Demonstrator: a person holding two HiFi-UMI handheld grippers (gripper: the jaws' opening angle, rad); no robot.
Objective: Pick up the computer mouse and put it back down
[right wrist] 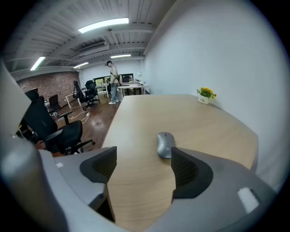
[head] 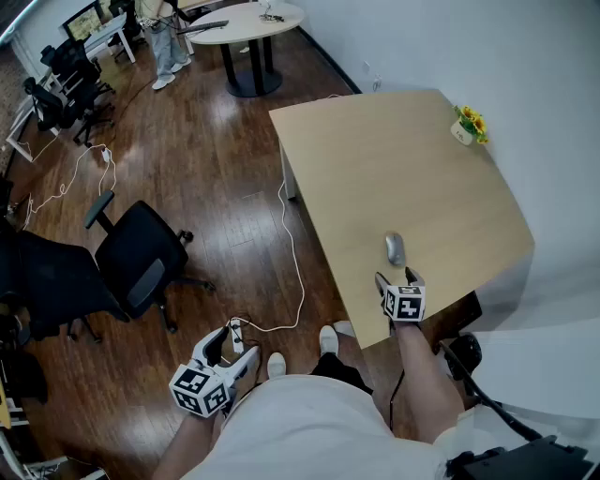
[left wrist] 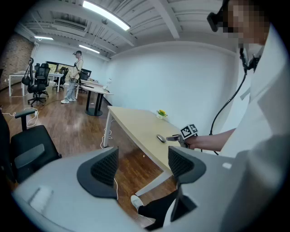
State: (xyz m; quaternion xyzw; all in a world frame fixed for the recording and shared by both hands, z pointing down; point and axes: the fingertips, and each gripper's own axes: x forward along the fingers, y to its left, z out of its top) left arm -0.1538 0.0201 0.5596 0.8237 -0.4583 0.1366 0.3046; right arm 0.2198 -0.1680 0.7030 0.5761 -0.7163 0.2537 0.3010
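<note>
A grey computer mouse [head: 395, 249] lies on the light wood table [head: 375, 159] near its front edge; it also shows in the right gripper view [right wrist: 165, 144] and, small, in the left gripper view [left wrist: 161, 138]. My right gripper [head: 397, 279] hovers just short of the mouse, open, with the mouse ahead of its right jaw and nothing between the jaws [right wrist: 141, 167]. My left gripper [head: 231, 350] hangs low over the floor, left of my body, open and empty [left wrist: 141, 165].
A small pot of yellow flowers [head: 467, 125] stands at the table's far right corner. A black office chair [head: 141, 253] and a white cable [head: 291, 253] sit on the wood floor to the left. A round table [head: 246, 23] and a person [head: 161, 37] are far back.
</note>
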